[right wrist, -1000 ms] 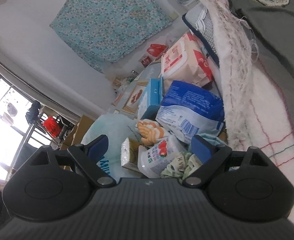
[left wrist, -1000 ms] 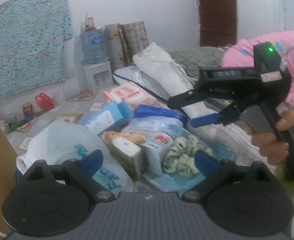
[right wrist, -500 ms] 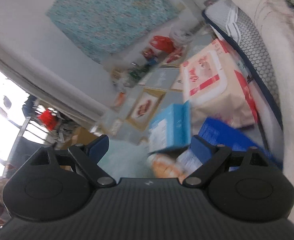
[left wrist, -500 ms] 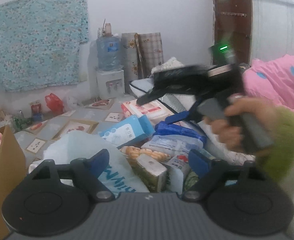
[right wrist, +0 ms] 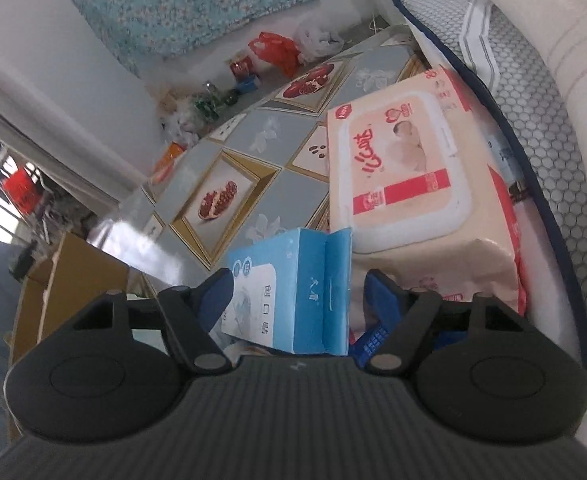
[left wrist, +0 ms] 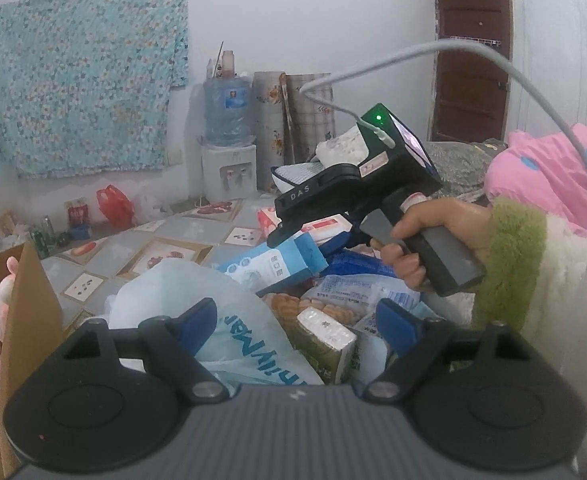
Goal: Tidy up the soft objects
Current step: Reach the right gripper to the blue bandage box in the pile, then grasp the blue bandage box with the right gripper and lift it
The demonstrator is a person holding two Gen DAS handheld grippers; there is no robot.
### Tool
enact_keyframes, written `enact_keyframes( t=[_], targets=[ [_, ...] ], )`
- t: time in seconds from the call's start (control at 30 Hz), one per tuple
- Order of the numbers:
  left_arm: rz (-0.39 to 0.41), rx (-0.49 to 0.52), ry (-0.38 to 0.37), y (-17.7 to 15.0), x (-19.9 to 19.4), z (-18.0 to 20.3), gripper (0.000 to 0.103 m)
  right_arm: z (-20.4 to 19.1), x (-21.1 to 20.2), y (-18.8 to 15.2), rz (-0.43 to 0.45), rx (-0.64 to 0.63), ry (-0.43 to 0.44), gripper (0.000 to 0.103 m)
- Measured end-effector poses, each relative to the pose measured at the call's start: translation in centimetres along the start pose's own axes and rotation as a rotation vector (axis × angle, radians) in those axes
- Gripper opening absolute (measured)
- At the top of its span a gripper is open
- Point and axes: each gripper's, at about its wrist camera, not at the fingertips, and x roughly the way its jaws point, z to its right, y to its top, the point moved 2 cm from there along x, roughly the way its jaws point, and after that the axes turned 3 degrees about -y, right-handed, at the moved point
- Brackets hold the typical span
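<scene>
A light blue carton (right wrist: 293, 300) lies on a pile of packs on the tiled floor. My right gripper (right wrist: 299, 292) straddles it with its jaws closing. The left pad meets the carton's edge, while a small gap shows at the right pad. In the left wrist view a hand holds the right gripper (left wrist: 301, 240) over that carton (left wrist: 273, 268). My left gripper (left wrist: 297, 314) hangs open above a white plastic bag (left wrist: 213, 320) and a green tissue pack (left wrist: 325, 344), touching neither. A pink wipes pack (right wrist: 409, 184) lies just behind the carton.
An open cardboard box (left wrist: 25, 320) with a pink plush toy (left wrist: 1, 300) stands at the left. A grey mesh pillow (right wrist: 533, 120) and white blanket border the pile on the right. A water dispenser (left wrist: 229, 168) stands by the far wall. A cable (left wrist: 493, 64) arcs overhead.
My right gripper swung left from the blanket edge onto the blue carton and its jaws narrowed around it. The left gripper's view shifted slightly.
</scene>
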Motion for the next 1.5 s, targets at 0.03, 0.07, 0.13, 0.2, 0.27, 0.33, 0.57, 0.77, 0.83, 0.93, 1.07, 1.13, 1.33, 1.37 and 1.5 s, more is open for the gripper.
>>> enact_keyframes(
  t=[0.03,0.07,0.13,0.2,0.27,0.33,0.57,0.77,0.83,0.93,1.07,1.13,1.33,1.37,1.5],
  targets=[
    [-0.003,-0.002,-0.001,-0.1,0.0,0.0,0.088,-0.3,0.0,-0.1,-0.001,-0.019,-0.019,0.060],
    [-0.005,-0.004,-0.003,-0.1,0.0,0.0,0.088,-0.5,0.0,-0.2,-0.001,-0.042,-0.042,0.057],
    [-0.005,-0.004,-0.006,-0.2,-0.2,0.0,0.088,-0.7,-0.1,-0.3,-0.008,-0.066,-0.057,0.045],
    [-0.001,-0.003,-0.005,-0.2,-0.4,0.1,0.088,-0.5,-0.1,-0.4,-0.028,-0.048,-0.042,0.045],
    [0.002,-0.002,-0.006,-0.3,-0.7,0.3,0.088,-0.3,0.1,-0.6,-0.038,-0.024,-0.021,0.044],
    [0.002,0.004,-0.004,-0.4,-1.0,0.5,0.088,-0.2,0.1,-0.7,-0.029,-0.013,-0.020,0.038],
    [-0.004,-0.004,0.006,-0.8,-1.9,0.4,0.088,-0.2,-2.2,-1.4,0.033,0.044,0.055,0.023],
    [0.000,-0.001,-0.013,-1.3,-3.2,0.7,0.088,0.5,-7.4,-1.7,0.135,0.070,0.085,0.020],
    [0.001,0.006,-0.027,-1.6,-3.8,0.8,0.088,0.8,-10.1,-2.3,0.167,0.061,0.099,0.020],
    [-0.007,0.015,-0.053,-2.0,-4.4,1.1,0.089,1.3,-14.2,-3.8,0.203,0.037,0.115,0.020],
    [-0.027,0.021,-0.104,-2.8,-5.3,1.8,0.089,1.5,-20.0,-6.9,0.232,0.007,0.159,0.020],
    [-0.042,0.020,-0.124,-3.5,-5.8,1.9,0.089,1.5,-22.7,-9.0,0.222,-0.012,0.205,0.020],
    [-0.123,0.074,-0.195,-5.8,-7.5,2.5,0.092,1.2,-24.3,-15.5,0.051,-0.015,0.310,0.018],
    [-0.133,0.087,-0.202,-6.2,-7.7,2.7,0.092,1.1,-23.6,-16.3,0.012,-0.005,0.325,0.017],
    [-0.169,0.096,-0.209,-7.4,-7.2,3.2,0.092,1.5,-19.1,-18.7,-0.136,0.020,0.372,0.018]
  ],
)
